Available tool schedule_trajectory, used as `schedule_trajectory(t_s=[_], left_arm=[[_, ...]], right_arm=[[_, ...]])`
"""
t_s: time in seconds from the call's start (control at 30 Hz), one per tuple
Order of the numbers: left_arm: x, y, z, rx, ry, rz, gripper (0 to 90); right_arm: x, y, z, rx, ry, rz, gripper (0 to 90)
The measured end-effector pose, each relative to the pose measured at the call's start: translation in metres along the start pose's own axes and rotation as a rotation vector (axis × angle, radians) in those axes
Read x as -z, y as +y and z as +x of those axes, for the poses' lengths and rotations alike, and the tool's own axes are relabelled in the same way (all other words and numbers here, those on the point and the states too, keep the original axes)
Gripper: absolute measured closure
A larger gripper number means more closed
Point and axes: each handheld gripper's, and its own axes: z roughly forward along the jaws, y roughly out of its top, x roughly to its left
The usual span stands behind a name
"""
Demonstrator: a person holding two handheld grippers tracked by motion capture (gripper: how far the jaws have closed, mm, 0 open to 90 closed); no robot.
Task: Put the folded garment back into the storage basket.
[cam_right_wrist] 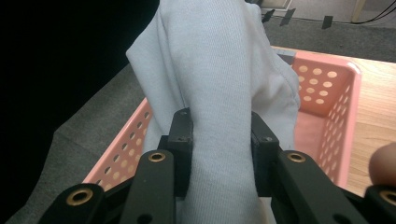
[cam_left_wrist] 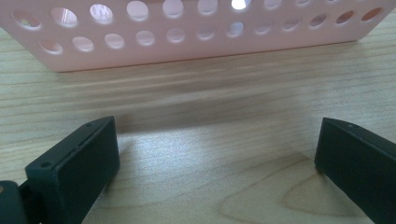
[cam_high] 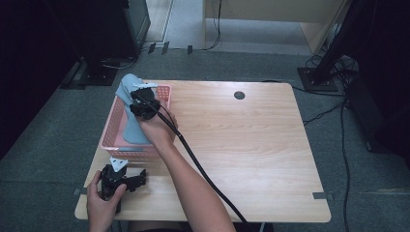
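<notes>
Pale blue cloth [cam_high: 131, 113] hangs over the pink perforated basket [cam_high: 110, 130] at the table's left side, gathered into a long bundle. In the high view its long axis runs from the basket's far corner, where one end pokes up past the rim, toward the near wall, where the other end spreads out inside the basket. The right gripper view shows the cloth [cam_right_wrist: 219, 93] rising upright out of the jaws, its upper end well above the basket rim [cam_right_wrist: 355, 74] and folded over on itself; a seamed edge runs down its right side. The right gripper [cam_high: 143, 103] sits over the basket, held in the person's right hand [cam_high: 157, 129], and its two black jaws are pressed against the cloth from either side, with the fabric bunched thick between them. Its cable [cam_high: 203, 174] trails back along the forearm toward the table's near edge. The left gripper [cam_high: 138, 179] rests low on the wooden table [cam_high: 241, 145] just in front of the basket's near wall, grasped by the left hand [cam_high: 99, 203] at the near left corner. The left gripper view shows its jaws standing wide apart with bare tabletop [cam_left_wrist: 210, 154] between them, and the basket's holed wall [cam_left_wrist: 187, 42] close ahead, not touched. A dark round grommet [cam_high: 239, 95] sits in the table near the far edge, well apart from both hands.
</notes>
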Motion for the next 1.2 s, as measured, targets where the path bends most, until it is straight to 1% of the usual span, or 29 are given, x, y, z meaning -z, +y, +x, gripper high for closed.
schedule_trajectory(t_s=[0.3,0.47,0.53,0.6,0.63,0.73,0.9,0.97,1.07,1.13,1.2], left_arm=[[0.000,0.000,0.000,0.001,-0.001,-0.001,0.0],[0.000,0.000,0.000,-0.003,-0.001,0.000,0.0],[0.000,0.000,0.000,-0.002,-0.001,0.000,0.0],[0.000,0.000,0.000,-0.001,-0.001,0.000,0.0],[0.000,0.000,0.000,-0.001,-0.001,0.000,0.0],[0.000,0.000,0.000,-0.002,-0.001,0.000,0.0],[0.000,0.000,0.000,-0.002,-0.002,-0.001,0.0],[0.000,0.000,0.000,-0.002,-0.002,-0.001,0.0],[0.000,0.000,0.000,-0.002,-0.003,-0.001,0.0],[0.000,0.000,0.000,-0.004,-0.003,0.000,0.0],[0.000,0.000,0.000,-0.003,-0.004,-0.001,0.0]], right_arm=[[-0.011,-0.002,0.005,0.013,0.001,0.009,70.1],[-0.016,-0.002,0.004,0.005,-0.003,0.004,70.1],[-0.022,-0.003,0.003,0.002,-0.009,0.011,70.0],[-0.024,-0.004,0.002,-0.005,-0.008,0.017,70.0],[-0.029,-0.005,0.001,-0.021,-0.005,0.020,70.0],[-0.033,-0.007,0.002,-0.038,0.008,0.018,70.0],[-0.039,-0.010,0.005,-0.030,0.011,0.024,70.0],[-0.042,-0.011,0.006,-0.048,0.026,0.030,69.9],[-0.043,-0.011,0.008,-0.052,0.036,0.024,69.9],[-0.044,-0.010,0.012,-0.045,0.040,0.018,69.8],[-0.047,-0.011,0.012,-0.040,0.039,0.021,69.8]])
